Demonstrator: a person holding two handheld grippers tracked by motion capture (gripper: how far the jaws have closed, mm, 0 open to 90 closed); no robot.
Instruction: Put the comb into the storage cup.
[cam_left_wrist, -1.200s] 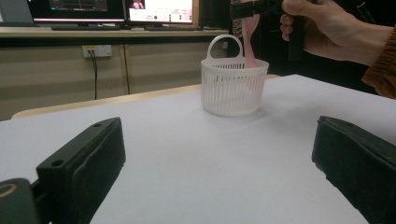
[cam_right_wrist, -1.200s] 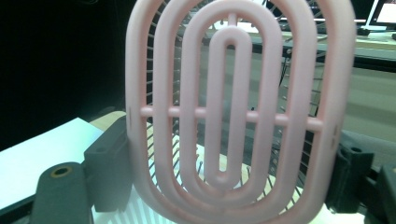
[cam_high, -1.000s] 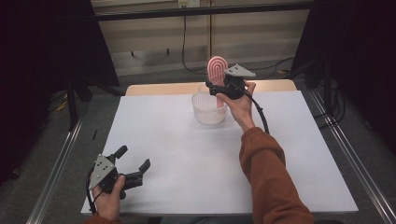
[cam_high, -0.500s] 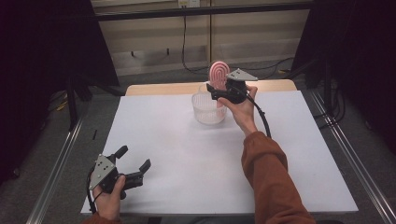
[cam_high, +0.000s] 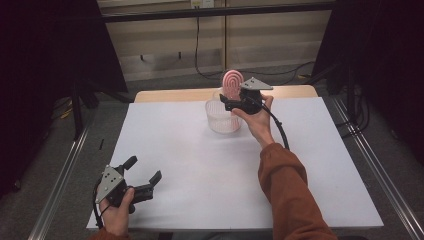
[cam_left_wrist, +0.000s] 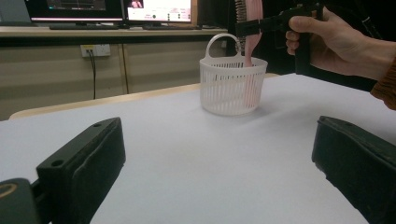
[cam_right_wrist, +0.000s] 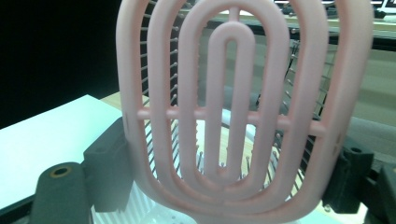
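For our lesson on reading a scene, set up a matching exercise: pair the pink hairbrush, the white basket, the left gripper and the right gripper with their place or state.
Things:
1. pink hairbrush
2. white basket
3. left gripper
4. right gripper

Place or state:
A. open, low at the near left of the table
B. stands on the white table top, far middle
C. held upright, lower end in the basket
D. shut on the hairbrush above the basket

Pairs: 1-C, 2-B, 3-A, 4-D

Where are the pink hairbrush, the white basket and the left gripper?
pink hairbrush (cam_right_wrist: 233, 116), right gripper view, centre rib.
white basket (cam_left_wrist: 231, 91), left gripper view, slatted wall.
left gripper (cam_high: 145, 172), high view, between fingertips.
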